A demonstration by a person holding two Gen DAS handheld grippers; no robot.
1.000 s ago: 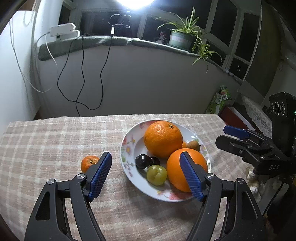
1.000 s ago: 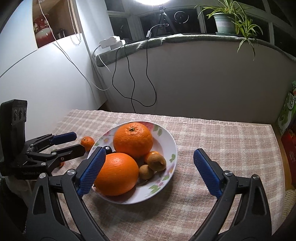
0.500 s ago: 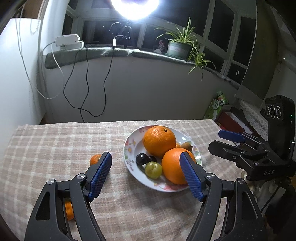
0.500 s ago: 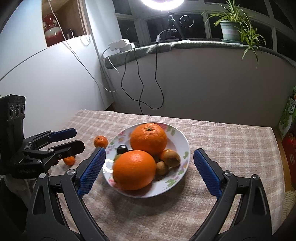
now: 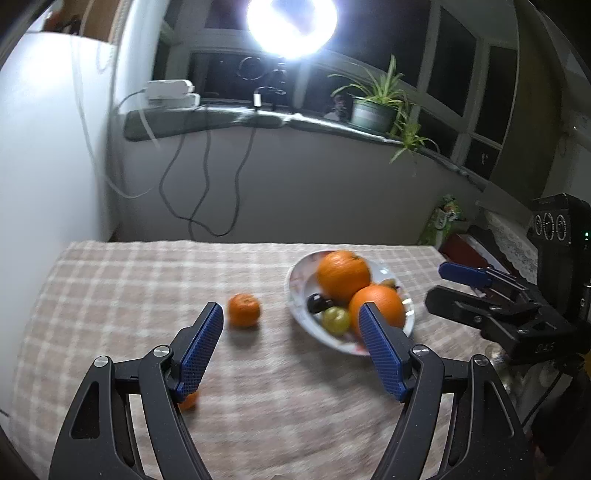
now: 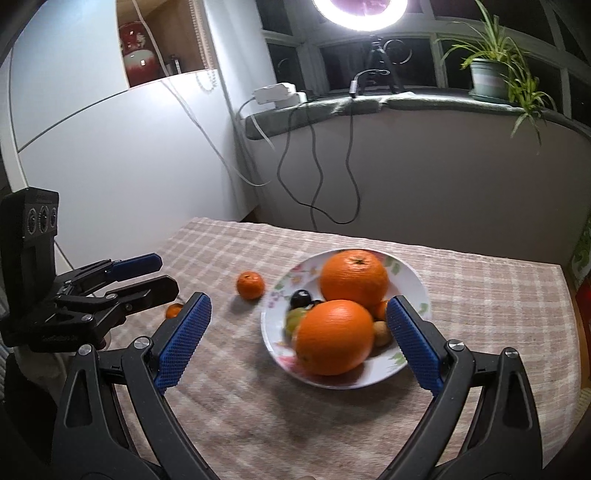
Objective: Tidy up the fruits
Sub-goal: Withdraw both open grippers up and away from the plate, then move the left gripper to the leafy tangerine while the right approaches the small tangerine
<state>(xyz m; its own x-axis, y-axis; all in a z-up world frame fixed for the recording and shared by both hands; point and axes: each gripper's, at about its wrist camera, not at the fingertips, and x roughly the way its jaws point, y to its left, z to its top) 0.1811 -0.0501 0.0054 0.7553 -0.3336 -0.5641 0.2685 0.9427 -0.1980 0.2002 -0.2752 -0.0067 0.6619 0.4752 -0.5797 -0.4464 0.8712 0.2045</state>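
Observation:
A white floral plate on the checked tablecloth holds two large oranges, a green fruit, dark fruits and small brown fruits. A mandarin lies on the cloth left of the plate. A smaller mandarin lies nearer, partly hidden by my left gripper's finger. My left gripper is open and empty, back from the fruit. My right gripper is open and empty, in front of the plate.
The tablecloth covers the table up to a grey wall with hanging cables. A sill holds a potted plant and a ring light. A white cabinet stands at the left.
Both grippers have pulled back and up from the plate, so the fruit looks smaller and farther. The small mandarin near my left finger has come into view. Both stay open.

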